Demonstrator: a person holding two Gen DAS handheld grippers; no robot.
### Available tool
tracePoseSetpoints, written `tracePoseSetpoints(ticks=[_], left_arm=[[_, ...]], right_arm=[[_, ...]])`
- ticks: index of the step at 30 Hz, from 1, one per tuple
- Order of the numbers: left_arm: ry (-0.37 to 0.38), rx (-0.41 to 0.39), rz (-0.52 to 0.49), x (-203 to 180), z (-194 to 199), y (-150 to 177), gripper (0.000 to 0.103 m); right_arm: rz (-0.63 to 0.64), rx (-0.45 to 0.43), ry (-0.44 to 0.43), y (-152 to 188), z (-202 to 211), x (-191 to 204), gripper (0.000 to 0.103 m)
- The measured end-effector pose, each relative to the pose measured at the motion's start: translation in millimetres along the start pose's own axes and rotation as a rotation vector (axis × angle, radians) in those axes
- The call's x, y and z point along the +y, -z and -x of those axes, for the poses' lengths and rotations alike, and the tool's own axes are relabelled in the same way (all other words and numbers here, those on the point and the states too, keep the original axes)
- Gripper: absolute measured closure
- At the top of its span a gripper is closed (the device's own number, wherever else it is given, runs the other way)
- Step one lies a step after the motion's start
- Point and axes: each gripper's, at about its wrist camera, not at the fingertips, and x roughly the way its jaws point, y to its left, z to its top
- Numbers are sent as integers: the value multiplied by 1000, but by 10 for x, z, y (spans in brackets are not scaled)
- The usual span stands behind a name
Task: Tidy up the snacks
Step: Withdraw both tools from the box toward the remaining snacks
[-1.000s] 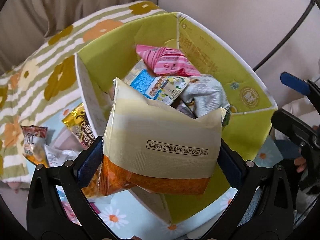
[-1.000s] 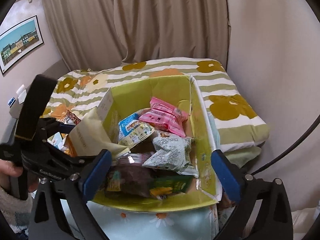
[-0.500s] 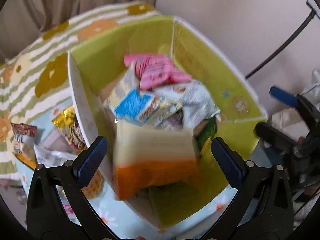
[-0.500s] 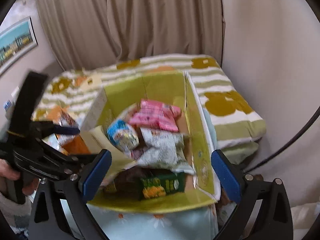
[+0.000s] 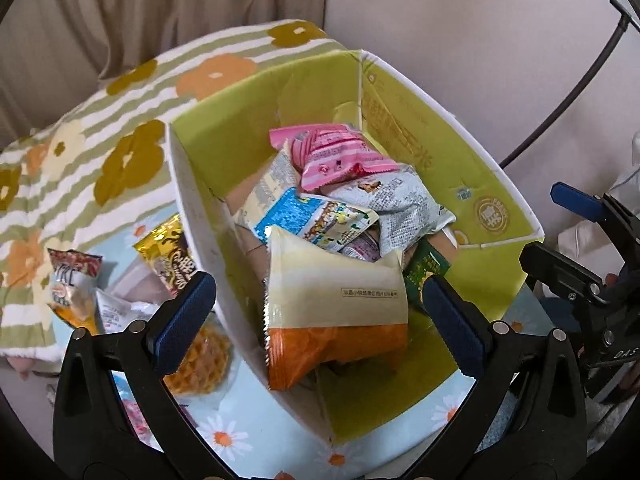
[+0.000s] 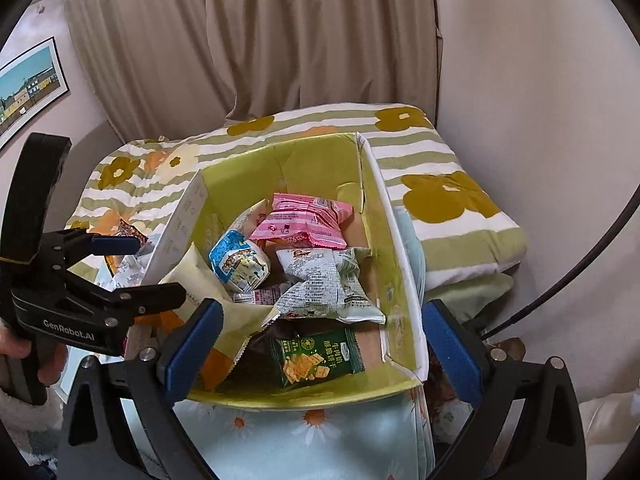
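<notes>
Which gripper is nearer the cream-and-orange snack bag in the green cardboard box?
Left. The left gripper hangs open directly above the cream-and-orange snack bag, which leans on the green cardboard box's left wall; the open right gripper hovers off its near-right corner.

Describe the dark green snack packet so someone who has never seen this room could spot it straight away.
Find the yellow-green cardboard box on the flowered bedding. Look in its corner nearest the right gripper, below the crumpled pale grey-green bag. The dark green packet lies there, the only one showing square yellow crackers on its front.
</notes>
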Motion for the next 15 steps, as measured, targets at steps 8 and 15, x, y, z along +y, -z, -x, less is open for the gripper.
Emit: tracePoseSetpoints(ticks=[8, 15], left_arm=[[-65, -58, 55, 100, 415, 84, 1], [-196, -161, 192, 493, 1081, 395, 1]], right_arm=[[60, -21, -29, -149, 132, 110, 4], [175, -62, -63, -287, 264, 461, 4]])
